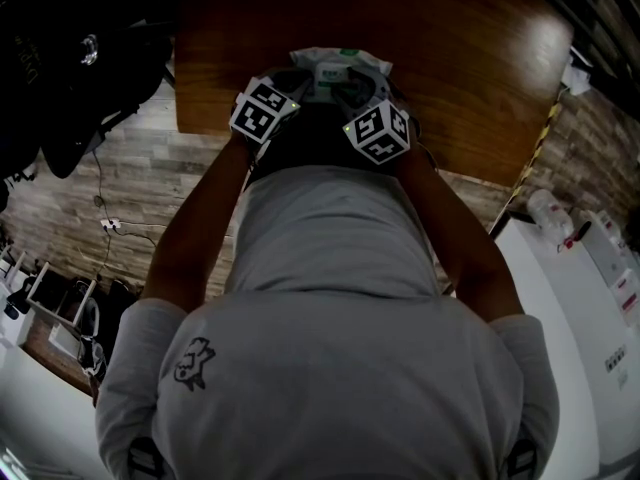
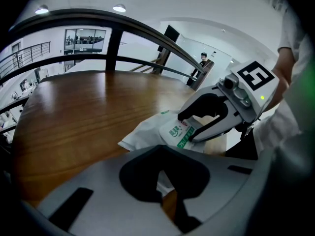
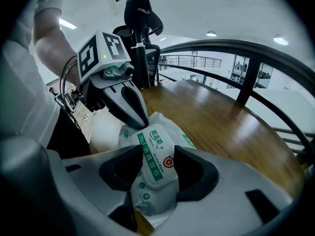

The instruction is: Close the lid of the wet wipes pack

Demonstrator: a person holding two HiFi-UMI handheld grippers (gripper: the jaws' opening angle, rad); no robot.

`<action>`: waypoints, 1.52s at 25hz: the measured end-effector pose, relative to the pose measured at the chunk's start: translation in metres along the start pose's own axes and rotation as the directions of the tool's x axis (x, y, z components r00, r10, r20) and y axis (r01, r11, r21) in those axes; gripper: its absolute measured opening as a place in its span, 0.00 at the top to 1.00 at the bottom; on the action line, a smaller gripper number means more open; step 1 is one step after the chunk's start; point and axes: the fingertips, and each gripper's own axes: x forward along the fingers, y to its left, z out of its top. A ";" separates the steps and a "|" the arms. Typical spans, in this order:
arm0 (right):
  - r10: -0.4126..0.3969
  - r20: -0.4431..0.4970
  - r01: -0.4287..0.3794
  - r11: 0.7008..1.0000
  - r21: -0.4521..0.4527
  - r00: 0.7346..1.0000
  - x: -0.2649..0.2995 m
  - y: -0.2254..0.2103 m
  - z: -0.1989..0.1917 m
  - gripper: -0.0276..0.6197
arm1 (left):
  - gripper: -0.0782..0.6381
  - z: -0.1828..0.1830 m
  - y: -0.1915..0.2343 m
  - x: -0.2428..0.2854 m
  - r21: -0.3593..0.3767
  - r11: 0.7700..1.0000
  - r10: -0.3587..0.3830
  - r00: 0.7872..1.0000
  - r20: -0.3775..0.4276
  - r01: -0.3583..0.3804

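One crinkly pack (image 3: 165, 118), smooth rounded lid (image 3: 156, 157)

Looks like a large open office or lab hall: white walls, recessed ceiling lights (image 2: 119, 8) at the top of the left gripper view, a railed upper gallery (image 2: 29, 50) at its left. Wood-plank floor (image 1: 110, 168) in the head view, with white equipment (image 1: 612, 268) along its right edge.
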 end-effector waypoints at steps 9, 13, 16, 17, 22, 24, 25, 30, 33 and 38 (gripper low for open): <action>0.101 0.049 -0.102 0.995 0.013 0.994 -0.011 -0.004 0.006 0.67 | 0.87 -0.001 0.004 -0.005 -0.050 0.998 0.033 0.999 0.015 -0.032; 0.077 0.110 -0.081 0.996 0.031 0.991 -0.044 -0.020 0.021 0.74 | 0.87 0.009 0.002 -0.016 -0.052 0.997 0.061 0.997 0.044 -0.059; 0.031 0.156 -0.033 0.999 0.010 0.987 -0.071 -0.035 0.033 0.84 | 0.87 0.025 -0.002 -0.032 -0.047 0.996 0.085 0.993 0.080 -0.082; 0.015 0.174 -0.017 1.000 0.010 0.985 -0.081 -0.040 0.037 0.86 | 0.87 0.035 -0.007 -0.040 -0.049 0.995 0.090 0.991 0.102 -0.085; -0.045 0.308 0.023 0.997 0.073 0.950 -0.145 -0.061 0.061 0.89 | 0.87 0.086 -0.038 -0.088 -0.067 0.993 0.114 0.961 0.252 -0.100; -0.065 0.357 0.036 0.995 0.089 0.932 -0.174 -0.066 0.070 0.90 | 0.87 0.102 -0.048 -0.108 -0.064 0.991 0.134 0.943 0.306 -0.120; -0.075 0.382 0.041 0.995 0.095 0.921 -0.189 -0.068 0.075 0.90 | 0.87 0.110 -0.054 -0.117 -0.057 0.990 0.144 0.933 0.330 -0.133; -0.103 0.481 0.053 0.992 0.117 0.871 -0.256 -0.072 0.093 0.90 | 0.87 0.138 -0.085 -0.150 -0.027 0.988 0.150 0.898 0.414 -0.153; -0.122 0.527 0.069 0.990 0.120 0.841 -0.296 -0.068 0.095 0.90 | 0.87 0.149 -0.104 -0.166 -0.001 0.983 0.162 0.879 0.448 -0.181; -0.148 0.576 0.096 0.988 0.120 0.804 -0.338 -0.059 0.097 0.90 | 0.87 0.167 -0.133 -0.202 0.010 0.972 0.192 0.822 0.536 -0.233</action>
